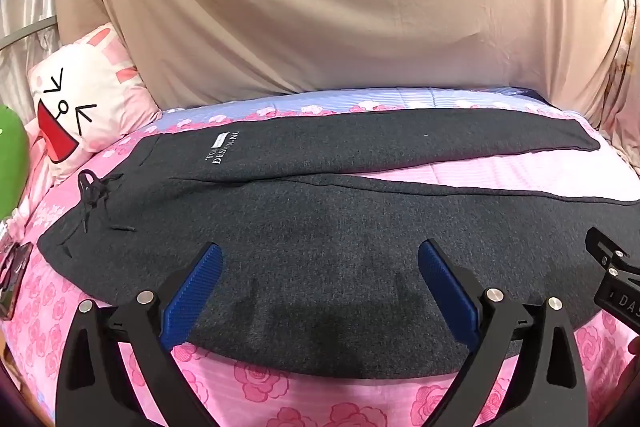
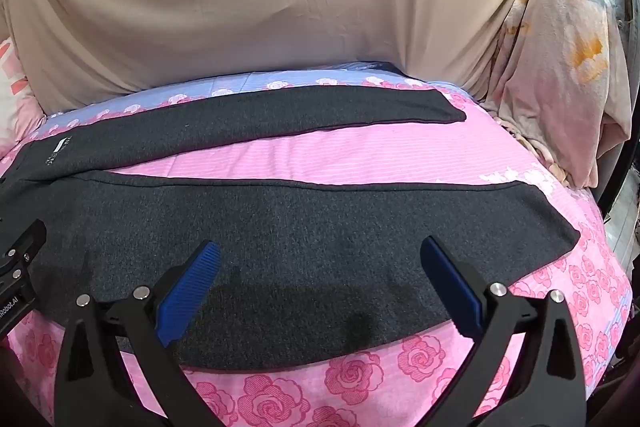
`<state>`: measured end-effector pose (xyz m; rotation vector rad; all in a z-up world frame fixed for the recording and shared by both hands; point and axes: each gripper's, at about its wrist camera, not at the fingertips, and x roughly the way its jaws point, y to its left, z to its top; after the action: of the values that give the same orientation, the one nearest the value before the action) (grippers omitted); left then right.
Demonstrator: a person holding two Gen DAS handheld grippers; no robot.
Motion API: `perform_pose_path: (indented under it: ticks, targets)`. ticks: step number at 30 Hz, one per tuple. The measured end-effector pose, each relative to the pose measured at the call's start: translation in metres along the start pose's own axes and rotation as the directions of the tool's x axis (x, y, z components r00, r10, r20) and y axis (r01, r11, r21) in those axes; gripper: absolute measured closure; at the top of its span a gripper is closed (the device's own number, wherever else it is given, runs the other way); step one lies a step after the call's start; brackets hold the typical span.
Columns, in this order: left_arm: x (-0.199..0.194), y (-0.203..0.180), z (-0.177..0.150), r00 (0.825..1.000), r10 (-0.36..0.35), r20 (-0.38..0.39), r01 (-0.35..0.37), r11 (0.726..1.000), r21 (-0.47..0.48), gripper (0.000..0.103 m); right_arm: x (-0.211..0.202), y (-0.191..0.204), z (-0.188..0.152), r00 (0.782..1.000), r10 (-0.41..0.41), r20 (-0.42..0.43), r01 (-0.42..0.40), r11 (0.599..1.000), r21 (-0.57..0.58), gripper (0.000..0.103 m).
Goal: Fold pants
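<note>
Dark grey sweatpants (image 1: pixel 320 219) lie flat on a pink rose-print bed, waistband with black drawstring (image 1: pixel 94 195) at the left, both legs spread out to the right in a V. My left gripper (image 1: pixel 320 251) is open and empty, just above the near leg close to the waist. My right gripper (image 2: pixel 320 247) is open and empty above the same near leg (image 2: pixel 300 223), further toward its cuff (image 2: pixel 560 227). The far leg (image 2: pixel 280 123) lies along the back of the bed. Each gripper's body shows at the edge of the other's view.
A beige sheet (image 1: pixel 340 7) hangs behind the bed. A white-and-pink cartoon rabbit pillow (image 1: pixel 84 103) and a green object (image 1: pixel 10 163) sit at the left. A bundled pale floral blanket (image 2: pixel 560 67) stands at the right. The bedsheet (image 2: pixel 360 379) shows in front.
</note>
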<state>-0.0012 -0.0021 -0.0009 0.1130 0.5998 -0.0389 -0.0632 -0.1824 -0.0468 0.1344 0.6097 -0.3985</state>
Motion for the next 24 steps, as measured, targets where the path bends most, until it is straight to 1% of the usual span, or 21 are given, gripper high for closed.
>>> perform_pose_path:
  ticks: [24]
  targets:
    - [-0.0001, 0.0033, 0.0012, 1.000, -0.002, 0.004, 0.002, 1.000, -0.009, 0.007, 0.0020, 0.0008, -0.0012, 1.000, 0.003, 0.001, -0.003, 1.000, 0.004, 0.005]
